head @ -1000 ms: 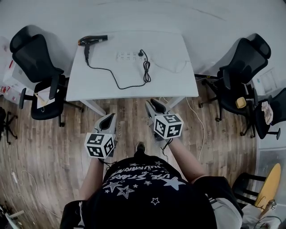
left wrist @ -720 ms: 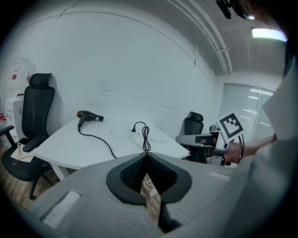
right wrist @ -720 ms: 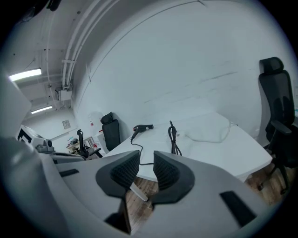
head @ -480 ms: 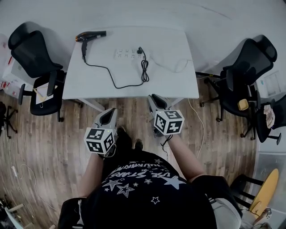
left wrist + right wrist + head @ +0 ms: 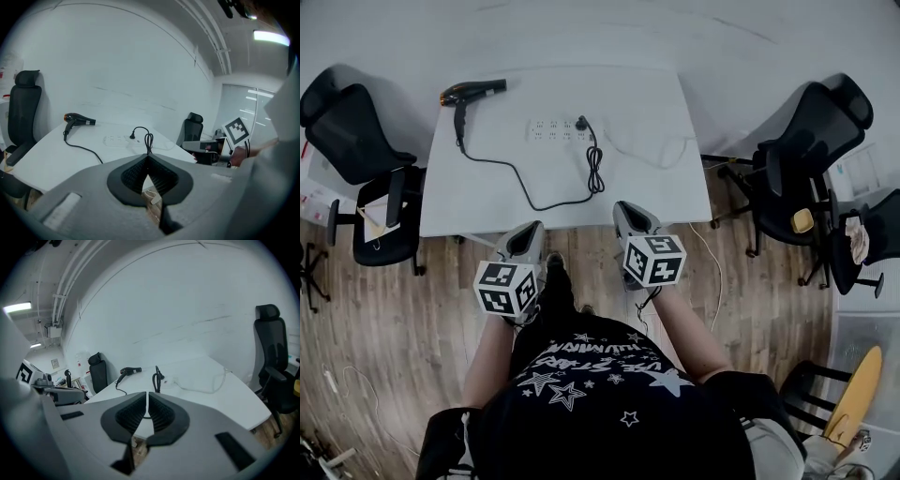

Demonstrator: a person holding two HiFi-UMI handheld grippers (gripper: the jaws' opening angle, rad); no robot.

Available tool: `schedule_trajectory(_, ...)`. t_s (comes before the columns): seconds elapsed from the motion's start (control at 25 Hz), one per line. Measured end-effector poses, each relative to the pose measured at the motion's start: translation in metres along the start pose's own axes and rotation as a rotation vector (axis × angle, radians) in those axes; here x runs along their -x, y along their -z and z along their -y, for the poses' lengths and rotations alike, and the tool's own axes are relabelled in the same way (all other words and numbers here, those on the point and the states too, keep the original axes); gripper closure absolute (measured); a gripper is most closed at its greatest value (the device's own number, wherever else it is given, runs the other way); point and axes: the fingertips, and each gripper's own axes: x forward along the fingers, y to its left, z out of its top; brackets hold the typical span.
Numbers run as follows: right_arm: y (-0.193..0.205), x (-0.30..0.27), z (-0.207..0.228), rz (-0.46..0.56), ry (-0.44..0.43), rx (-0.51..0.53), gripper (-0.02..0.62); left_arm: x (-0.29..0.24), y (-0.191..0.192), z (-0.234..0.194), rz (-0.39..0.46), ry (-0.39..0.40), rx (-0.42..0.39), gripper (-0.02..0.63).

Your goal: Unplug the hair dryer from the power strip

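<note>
Upper centre on the worktop (image 5: pixel 647 178), the plug (image 5: pixel 580 122) sits in the power strip (image 5: pixel 551 130), hair dryer (image 5: pixel 469 91) upper left. Right tongs (image 5: pixel 629 212) look slightly nearer, just closing on nothing; left tongs (image 5: pixel 528 234) clenched, empty.

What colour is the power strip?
White; the power strip shows best in the head view.
</note>
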Motion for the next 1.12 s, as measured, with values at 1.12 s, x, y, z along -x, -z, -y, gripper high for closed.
schedule_trajectory(1.12, -0.063, -0.175, 0.082, -0.156, 0.165, 0.075, 0.586, -0.187, -0.076, -0.138, -0.144, 0.213, -0.049, 0.598)
